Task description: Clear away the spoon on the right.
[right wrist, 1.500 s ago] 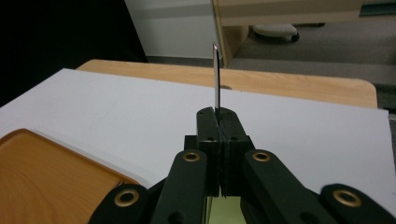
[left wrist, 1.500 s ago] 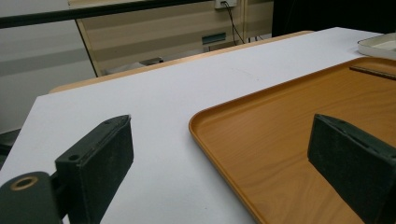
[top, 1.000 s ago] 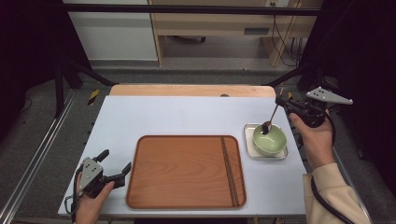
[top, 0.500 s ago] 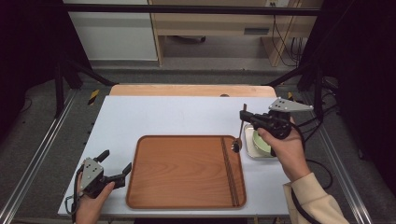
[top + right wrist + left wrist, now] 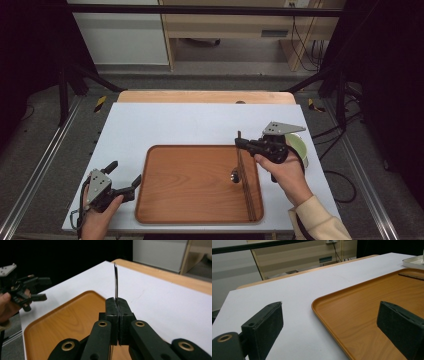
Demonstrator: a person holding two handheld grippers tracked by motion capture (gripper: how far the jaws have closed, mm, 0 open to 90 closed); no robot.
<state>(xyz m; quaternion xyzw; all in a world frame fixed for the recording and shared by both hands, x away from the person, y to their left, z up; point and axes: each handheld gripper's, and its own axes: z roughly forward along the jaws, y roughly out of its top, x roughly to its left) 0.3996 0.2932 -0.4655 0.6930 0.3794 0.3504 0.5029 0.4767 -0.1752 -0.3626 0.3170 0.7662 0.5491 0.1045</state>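
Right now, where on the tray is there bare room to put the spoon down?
Most of the tray is bare: everything from its left rim across to the chopsticks along its right side. The crowded strip is that right edge, where the right gripper holds the spoon upright beside the chopsticks. The left gripper sits open off the tray's left rim.

Your tray [image 5: 195, 185] lies mid-table [image 5: 190, 120]; the bowl [image 5: 298, 145] sits just right of it, your spoon [image 5: 237, 160] above its right part.
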